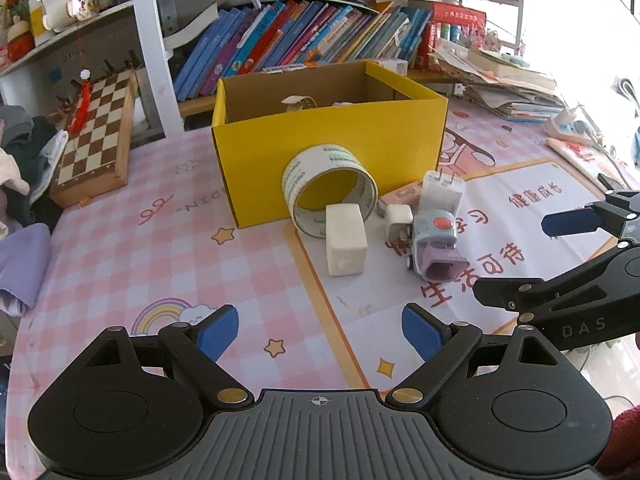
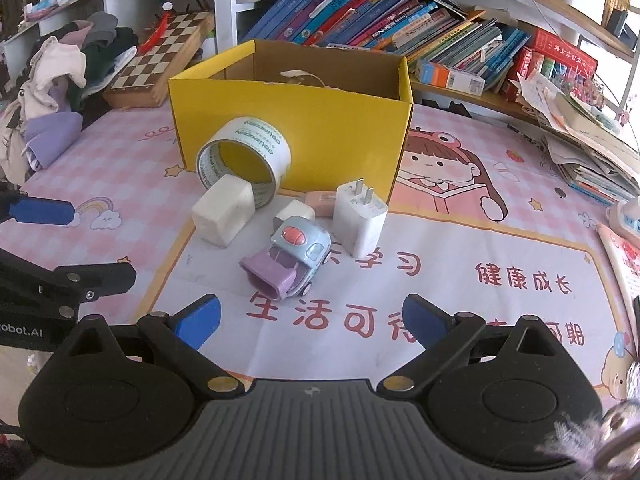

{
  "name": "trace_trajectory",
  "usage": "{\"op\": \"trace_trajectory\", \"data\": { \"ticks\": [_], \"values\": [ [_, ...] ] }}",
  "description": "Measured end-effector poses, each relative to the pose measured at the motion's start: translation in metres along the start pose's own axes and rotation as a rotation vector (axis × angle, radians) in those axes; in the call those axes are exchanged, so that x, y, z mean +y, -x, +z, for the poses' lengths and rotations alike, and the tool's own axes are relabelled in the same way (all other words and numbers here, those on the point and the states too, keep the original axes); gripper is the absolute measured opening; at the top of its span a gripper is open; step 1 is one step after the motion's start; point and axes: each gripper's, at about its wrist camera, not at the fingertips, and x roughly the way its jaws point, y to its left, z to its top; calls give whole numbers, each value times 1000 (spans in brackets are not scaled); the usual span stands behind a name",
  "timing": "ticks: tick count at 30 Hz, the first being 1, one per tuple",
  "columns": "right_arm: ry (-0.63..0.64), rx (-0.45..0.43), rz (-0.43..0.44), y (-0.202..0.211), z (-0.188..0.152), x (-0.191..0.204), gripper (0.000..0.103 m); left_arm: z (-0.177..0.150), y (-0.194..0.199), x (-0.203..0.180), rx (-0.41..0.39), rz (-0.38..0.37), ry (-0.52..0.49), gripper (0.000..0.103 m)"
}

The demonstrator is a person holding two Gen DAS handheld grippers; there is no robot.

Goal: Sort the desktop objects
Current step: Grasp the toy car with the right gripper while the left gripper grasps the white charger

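Both spread wide and empty: left gripper, right gripper. Clustered against yellow box for easy binning: tape roll, toy car, charger.

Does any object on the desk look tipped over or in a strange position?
Yes. The toy car lies tipped, its purple front on the mat, beside the upright white charger. The tape roll stands on edge, leaning against the yellow box. Nothing looks spilled or damaged.
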Motion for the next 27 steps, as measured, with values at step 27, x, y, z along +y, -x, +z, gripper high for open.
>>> {"op": "trace_trajectory", "data": {
  "ticks": [27],
  "values": [
    [21,98,102,-61,32,-4,71,17,-24,5,-11,35,-5,90]
  ]
}}
